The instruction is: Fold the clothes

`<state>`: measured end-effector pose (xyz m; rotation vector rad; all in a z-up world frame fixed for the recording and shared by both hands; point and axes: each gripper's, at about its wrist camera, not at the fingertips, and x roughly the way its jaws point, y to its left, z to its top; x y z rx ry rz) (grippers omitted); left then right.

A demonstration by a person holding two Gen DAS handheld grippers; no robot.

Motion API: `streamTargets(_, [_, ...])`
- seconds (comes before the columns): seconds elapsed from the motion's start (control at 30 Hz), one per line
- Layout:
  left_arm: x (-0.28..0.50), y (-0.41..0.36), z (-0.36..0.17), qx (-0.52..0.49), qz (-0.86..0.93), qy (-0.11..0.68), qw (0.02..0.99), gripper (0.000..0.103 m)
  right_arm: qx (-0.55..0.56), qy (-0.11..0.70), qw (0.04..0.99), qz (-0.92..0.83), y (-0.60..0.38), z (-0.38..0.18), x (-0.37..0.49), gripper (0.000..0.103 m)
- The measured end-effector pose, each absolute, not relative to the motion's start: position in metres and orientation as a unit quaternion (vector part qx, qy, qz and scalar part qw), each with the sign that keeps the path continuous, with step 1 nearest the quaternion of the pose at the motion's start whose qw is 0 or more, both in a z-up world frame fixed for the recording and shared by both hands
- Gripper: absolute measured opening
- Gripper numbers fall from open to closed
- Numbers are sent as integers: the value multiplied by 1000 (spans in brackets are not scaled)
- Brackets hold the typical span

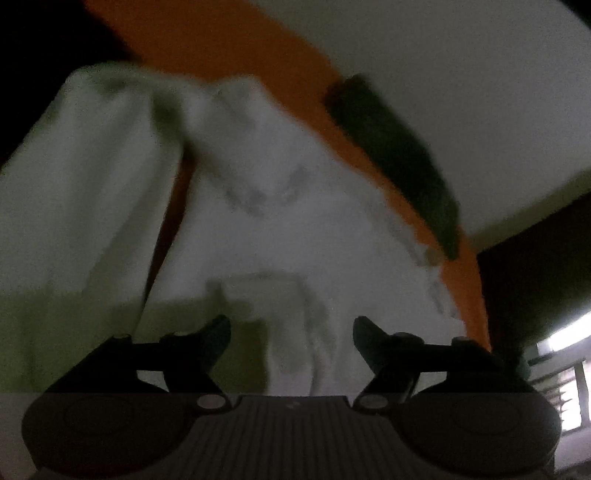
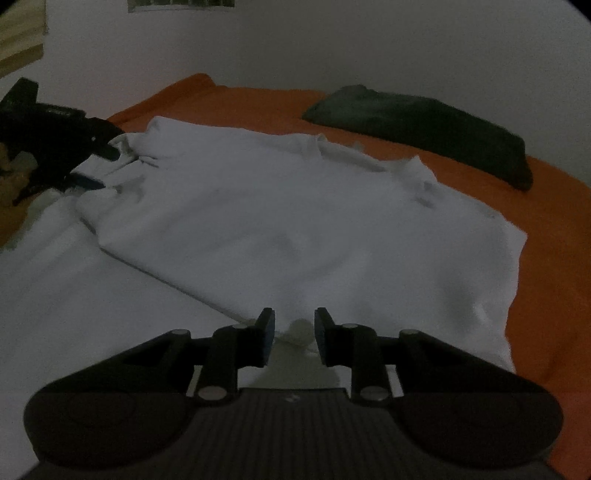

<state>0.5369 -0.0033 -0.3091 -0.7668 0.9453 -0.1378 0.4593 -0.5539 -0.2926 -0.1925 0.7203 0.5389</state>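
While the white shirt [image 2: 295,221] lies spread on the orange bed [image 2: 554,258], both jaws stand apart, clamping nothing: left hand-held gripper [image 1: 291,336] wide, right hand-held gripper [image 2: 293,334] narrow over the hem. A shallow pinch could drag or bunch the cloth. A folded dark garment [image 2: 424,129] lies beyond, clear of the fold.

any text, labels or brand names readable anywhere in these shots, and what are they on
None can be read.
White shirt: no print or tag text shows.
Dark folded garment: no label shows.
Paper on the wall: cut off at the frame's top and too blurred to read.
Right gripper body: a small pale mark, too small to make out.
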Motion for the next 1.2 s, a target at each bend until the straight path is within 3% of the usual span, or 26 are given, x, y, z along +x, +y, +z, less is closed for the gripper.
streamTargets(0.2, [539,3,-318,-418,-55,447,789,64,-91,351,894,264,-554,-294,453,27])
streamTargets(0.23, [541,5,-322,-428,-51,441,787,59,-91,350,894,265,-553,-294,453,27])
streamTargets(0.27, [543,5,-325,-435,-51,438,785,37,-92,350,894,266,-554,-294,452,27])
streamTargets(0.37, [551,0,-332,-419,-47,433,797,4,-92,353,893,263,-555,-295,451,27])
streamTargets(0.6, [515,2,-304,-358,22,343,868,2,-75,350,900,248,-564,-290,451,27])
streamTargets(0.67, [510,5,-299,-320,37,351,879,2,-73,342,902,251,-563,-285,450,27])
streamTargets(0.73, [511,13,-309,-312,46,368,875,3,-74,337,902,260,-559,-282,452,29])
streamTargets(0.83, [510,19,-321,-348,32,382,856,14,-75,330,901,271,-550,-280,460,31])
streamTargets(0.9, [506,11,-315,-345,6,364,865,55,-70,329,900,275,-542,-282,466,33])
streamTargets(0.97, [504,-11,-304,-303,-20,350,886,62,-66,329,900,277,-533,-288,475,32])
streamTargets(1.03, [506,-37,-296,-269,-73,342,897,63,-63,328,902,274,-524,-297,483,33])
streamTargets(1.07, [508,-51,-294,-256,-102,339,900,70,-63,335,901,267,-520,-304,488,34])
streamTargets(1.2, [508,-87,-287,-216,-123,314,916,71,-50,367,896,245,-512,-326,498,37])
